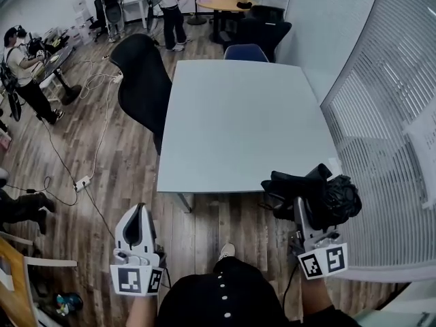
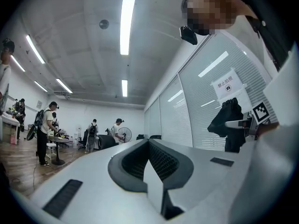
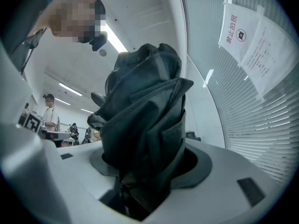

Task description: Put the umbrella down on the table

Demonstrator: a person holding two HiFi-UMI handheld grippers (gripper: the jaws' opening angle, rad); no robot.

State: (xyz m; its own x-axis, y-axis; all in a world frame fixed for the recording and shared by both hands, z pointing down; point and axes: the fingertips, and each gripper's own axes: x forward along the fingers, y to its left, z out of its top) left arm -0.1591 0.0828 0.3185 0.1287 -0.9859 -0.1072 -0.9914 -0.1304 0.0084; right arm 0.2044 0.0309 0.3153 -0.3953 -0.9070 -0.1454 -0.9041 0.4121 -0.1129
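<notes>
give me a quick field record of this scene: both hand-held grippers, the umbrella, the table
left hand-held gripper: jaws together, nothing between them
right hand-held gripper: closed on the umbrella
umbrella: black, folded, held just short of the table's near right corner
table: pale grey, umbrella not yet on it

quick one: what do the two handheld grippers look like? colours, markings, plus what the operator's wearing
Both have light grey moulded bodies. The left gripper has two tapering fingers lined with dark ribbed pads, and the right gripper looks like the same build. Each carries a cube with black-and-white square markers at its rear. The operator wears a dark top with white buttons.
</notes>
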